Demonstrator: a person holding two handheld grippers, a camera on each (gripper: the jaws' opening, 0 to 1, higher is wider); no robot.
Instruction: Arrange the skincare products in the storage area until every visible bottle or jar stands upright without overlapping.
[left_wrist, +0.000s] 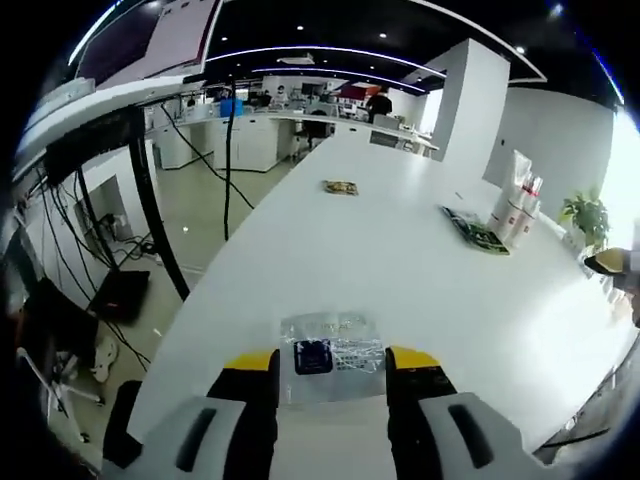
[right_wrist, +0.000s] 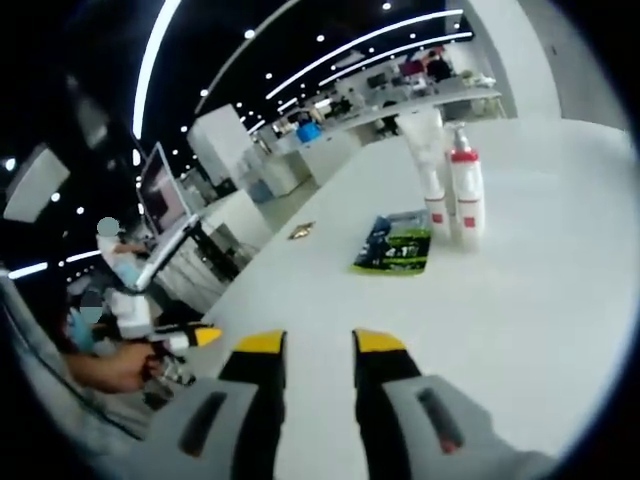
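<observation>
Left gripper (left_wrist: 332, 372) clamped on clear jar (left_wrist: 331, 354); right gripper (right_wrist: 318, 345) apart, 2 bottles (right_wrist: 466, 195) near table's (right_wrist: 540, 290) far edge.

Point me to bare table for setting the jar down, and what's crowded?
Free: the white table between the left gripper, shut on the clear jar, and the green packet. Crowded: where the packet lies beside the white bottles.

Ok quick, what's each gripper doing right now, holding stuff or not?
Left gripper: shut on a clear packet with a blue label, on the white table.
Right gripper: open, holding nothing.
</observation>
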